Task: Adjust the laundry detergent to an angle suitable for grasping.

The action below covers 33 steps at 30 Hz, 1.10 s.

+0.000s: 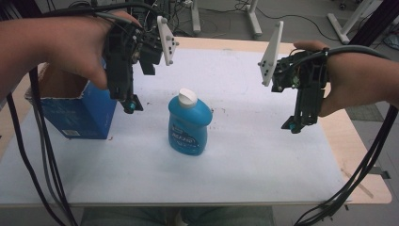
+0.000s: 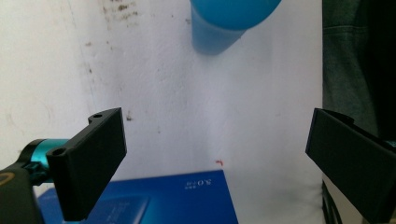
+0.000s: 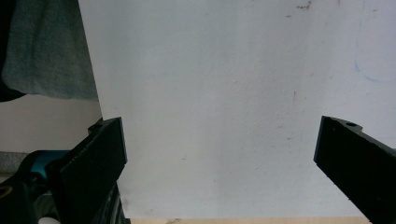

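A blue bottle point(image 1: 189, 125) with a white cap point(image 1: 187, 97) stands upright near the middle of the white table cover point(image 1: 244, 155). My left gripper point(image 1: 129, 104) hangs above the table to the bottle's left, beside the blue box point(image 1: 82, 110), jaws pointing down. In the left gripper view its jaws stand wide apart with nothing between them point(image 2: 217, 161); the bottle's base point(image 2: 229, 21) shows at the top and the blue box point(image 2: 154, 200) at the bottom. My right gripper point(image 1: 295, 126) hovers to the bottle's right, open point(image 3: 219, 163) over bare cover.
The blue cardboard box stands open at the table's left edge. The wooden table edge point(image 1: 362, 155) shows to the right of the cover. Cables point(image 1: 42, 155) trail from both grippers over the table's front. Desk legs and cables stand on the floor point(image 1: 291, 19) behind.
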Each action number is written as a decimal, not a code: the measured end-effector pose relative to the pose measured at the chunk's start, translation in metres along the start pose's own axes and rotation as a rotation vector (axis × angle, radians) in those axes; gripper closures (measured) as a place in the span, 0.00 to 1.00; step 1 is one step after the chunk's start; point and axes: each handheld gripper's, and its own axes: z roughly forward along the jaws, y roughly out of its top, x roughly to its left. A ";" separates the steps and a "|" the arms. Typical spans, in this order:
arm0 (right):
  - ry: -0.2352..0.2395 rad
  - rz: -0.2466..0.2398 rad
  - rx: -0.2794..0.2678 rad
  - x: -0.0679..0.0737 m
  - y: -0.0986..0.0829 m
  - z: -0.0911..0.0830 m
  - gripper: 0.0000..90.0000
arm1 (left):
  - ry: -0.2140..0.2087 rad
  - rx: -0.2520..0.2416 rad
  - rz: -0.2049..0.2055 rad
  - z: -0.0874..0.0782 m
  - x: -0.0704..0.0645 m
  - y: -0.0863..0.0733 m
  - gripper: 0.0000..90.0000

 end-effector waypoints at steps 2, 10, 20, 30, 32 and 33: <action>0.002 0.001 -0.005 -0.002 0.000 -0.003 0.02 | 0.014 0.024 -0.019 -0.002 0.000 -0.002 0.02; 0.005 0.017 -0.006 -0.014 0.001 -0.007 0.02 | 0.000 0.071 -0.059 -0.009 0.004 -0.009 0.02; 0.013 0.035 -0.014 -0.025 0.000 -0.010 0.02 | 0.001 0.094 -0.103 -0.017 0.006 -0.016 0.02; 0.007 0.040 -0.021 -0.030 -0.005 -0.012 0.02 | -0.018 0.100 -0.123 -0.016 0.006 -0.013 0.02; 0.005 0.036 -0.023 -0.030 -0.004 -0.012 0.02 | -0.018 0.097 -0.117 -0.017 0.005 -0.012 0.02; 0.004 0.039 -0.026 -0.029 -0.004 -0.013 0.02 | -0.021 0.096 -0.123 -0.017 0.005 -0.011 0.02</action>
